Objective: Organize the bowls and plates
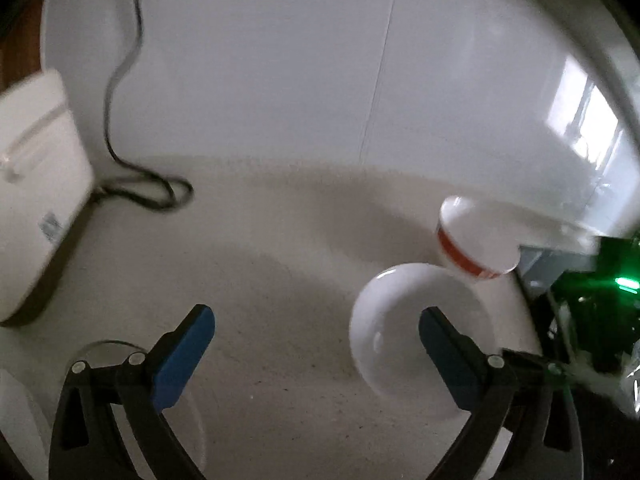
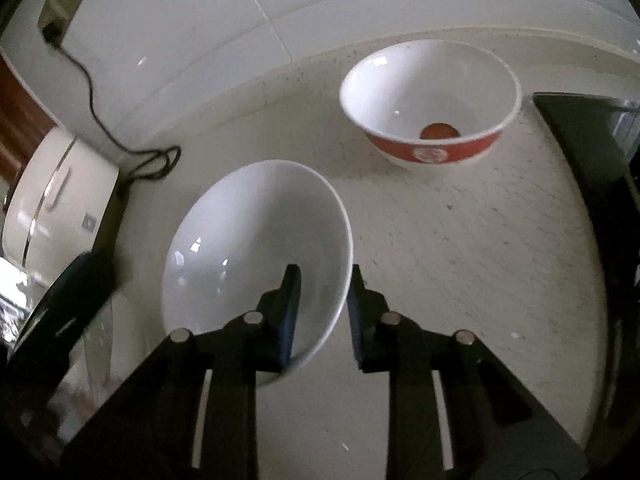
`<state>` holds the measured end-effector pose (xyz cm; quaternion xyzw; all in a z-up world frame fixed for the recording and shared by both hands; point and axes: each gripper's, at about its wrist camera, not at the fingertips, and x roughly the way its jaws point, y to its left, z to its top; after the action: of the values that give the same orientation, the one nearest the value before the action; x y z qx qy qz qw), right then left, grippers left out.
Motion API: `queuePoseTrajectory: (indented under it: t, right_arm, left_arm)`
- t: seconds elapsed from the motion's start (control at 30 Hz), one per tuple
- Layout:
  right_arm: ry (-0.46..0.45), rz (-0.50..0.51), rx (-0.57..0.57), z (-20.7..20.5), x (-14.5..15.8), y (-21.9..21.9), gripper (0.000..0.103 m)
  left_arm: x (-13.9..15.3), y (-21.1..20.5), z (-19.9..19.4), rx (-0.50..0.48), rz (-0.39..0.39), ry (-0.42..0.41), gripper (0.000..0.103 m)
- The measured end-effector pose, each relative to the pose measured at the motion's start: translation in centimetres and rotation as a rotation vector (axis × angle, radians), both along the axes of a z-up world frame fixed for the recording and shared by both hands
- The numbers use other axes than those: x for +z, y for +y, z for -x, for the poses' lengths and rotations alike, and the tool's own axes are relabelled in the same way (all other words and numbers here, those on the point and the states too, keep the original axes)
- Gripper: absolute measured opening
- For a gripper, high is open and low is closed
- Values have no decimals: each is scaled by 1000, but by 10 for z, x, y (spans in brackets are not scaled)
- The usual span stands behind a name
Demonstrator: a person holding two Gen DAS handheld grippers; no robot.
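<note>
A plain white bowl (image 2: 248, 248) is tilted above the counter; my right gripper (image 2: 322, 312) is shut on its near rim, one finger inside and one outside. The same bowl shows in the left wrist view (image 1: 400, 320). A white bowl with a red band (image 2: 432, 104) stands upright on the counter beyond it, also in the left wrist view (image 1: 476, 236). My left gripper (image 1: 316, 344) is open and empty over the counter, left of the white bowl.
A white appliance (image 1: 36, 200) (image 2: 52, 200) with a black cable (image 1: 132, 140) stands at the left by the tiled wall. A dark stove edge (image 2: 592, 152) lies at the right. A clear glass object (image 1: 100, 356) sits under the left gripper.
</note>
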<state>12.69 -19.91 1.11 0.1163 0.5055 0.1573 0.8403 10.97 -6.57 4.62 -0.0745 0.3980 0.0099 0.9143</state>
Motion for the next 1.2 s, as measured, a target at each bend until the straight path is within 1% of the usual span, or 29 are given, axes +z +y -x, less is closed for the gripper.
queuePoseTrajectory:
  t: [0.07,0.1,0.13,0.17,0.2,0.23,0.27,0.33,0.4,0.47,0.5,0.57,0.6,0.67,0.87,0.93,1.03,1.2]
  right_arm:
    - [5,2,-3,4,2,-5,27]
    - [10,5,-7,5,3,-7,27]
    - [6,7,-10,6,5,-9,27]
    - [3,8,-11,6,6,-10,27]
    - [-3,15,-8,8,9,-10,27]
    - [-9,26,-6,12,12,-14,27]
    - [-17,38,-4,15,15,-16,28]
    - [-22,57,8,19,15,-17,29]
    - [-17,50,28,19,13,-14,30]
    - [-18,50,52,20,11,-11,30]
    - [-28,54,63,21,10,-7,29]
    - [-36,54,74,24,11,-5,25]
    - [-37,60,71,25,10,-5,23]
    - [-35,49,65,25,8,-5,20]
    - [-67,-40,81,28,18,-3,19]
    - [-81,-65,99,31,22,1,19]
    - [-105,-99,131,38,29,11,19]
    - [-132,-151,170,46,36,31,20]
  left_arm:
    - [-14,-2,-6,-3,32,31,89]
    - [-20,-3,-10,-9,38,45,87]
    - [-26,-6,-13,-25,33,59,78]
    - [-30,-8,-14,-34,31,59,63]
    - [-33,-10,-14,-44,40,59,58]
    - [-35,-11,-13,-51,52,61,56]
    - [-37,-11,-11,-46,62,60,56]
    - [-38,-10,-10,-40,58,51,56]
    - [-36,-9,-7,-50,74,39,49]
    - [-33,-7,-4,-82,113,29,21]
    - [-31,-9,-1,-88,108,21,16]
    - [-27,-13,8,-86,72,-21,13]
    - [-26,-13,11,-87,70,-35,13]
    - [-24,-9,16,-80,93,-51,12]
    - [-11,7,32,-44,137,-102,12]
    - [-3,14,39,-20,136,-132,12]
    - [9,24,54,25,114,-183,12]
    - [12,42,61,79,113,-206,12]
